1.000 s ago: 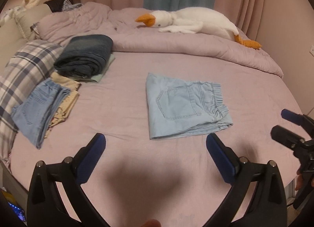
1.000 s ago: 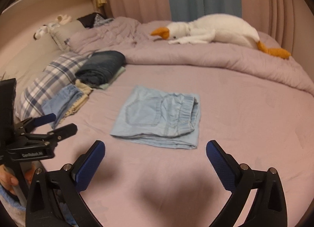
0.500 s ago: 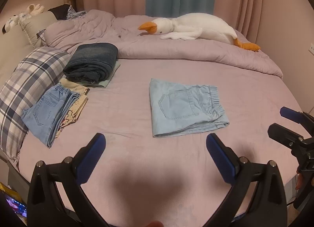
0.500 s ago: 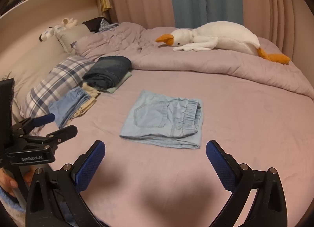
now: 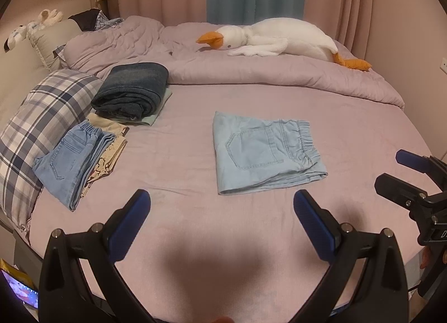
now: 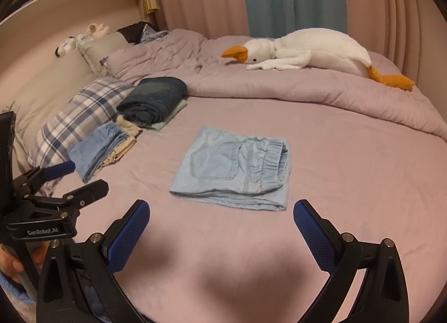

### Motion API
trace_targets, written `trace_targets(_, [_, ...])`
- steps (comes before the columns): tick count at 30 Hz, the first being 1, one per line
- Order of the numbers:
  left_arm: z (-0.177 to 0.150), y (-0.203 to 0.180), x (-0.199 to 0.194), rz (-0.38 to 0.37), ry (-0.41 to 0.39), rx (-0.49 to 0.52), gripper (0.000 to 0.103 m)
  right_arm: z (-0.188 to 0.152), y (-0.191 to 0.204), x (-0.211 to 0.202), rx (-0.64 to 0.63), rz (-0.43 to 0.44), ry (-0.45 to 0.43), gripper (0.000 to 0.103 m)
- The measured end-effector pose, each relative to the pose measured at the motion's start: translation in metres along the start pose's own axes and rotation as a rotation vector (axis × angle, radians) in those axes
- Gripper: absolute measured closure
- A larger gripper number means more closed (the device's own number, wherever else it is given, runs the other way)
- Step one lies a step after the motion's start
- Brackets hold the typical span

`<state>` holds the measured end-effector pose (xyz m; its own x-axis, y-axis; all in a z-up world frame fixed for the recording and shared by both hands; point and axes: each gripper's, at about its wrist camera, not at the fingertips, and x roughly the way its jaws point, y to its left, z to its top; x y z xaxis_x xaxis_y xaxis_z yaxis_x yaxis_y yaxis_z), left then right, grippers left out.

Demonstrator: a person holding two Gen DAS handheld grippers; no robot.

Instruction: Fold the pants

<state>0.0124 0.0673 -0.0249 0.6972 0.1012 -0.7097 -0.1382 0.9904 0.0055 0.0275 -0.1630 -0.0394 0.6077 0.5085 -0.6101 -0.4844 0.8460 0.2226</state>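
Your left gripper and right gripper both hang released, jaws spread, holding nothing; over the last second you have drawn them back and up from the pants; these lie folded flat mid-bed, near its front edge, well apart from the stack at the left edge; the fold looks finished.
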Motion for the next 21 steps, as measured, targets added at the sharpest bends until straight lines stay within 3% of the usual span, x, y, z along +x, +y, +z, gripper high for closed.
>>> trace_targets(21, [0.0033,0.0014,0.001,0.007,-0.003,0.011,0.001,0.0069,0.0027,0.0039,-0.024,0.005,0.004,0.001])
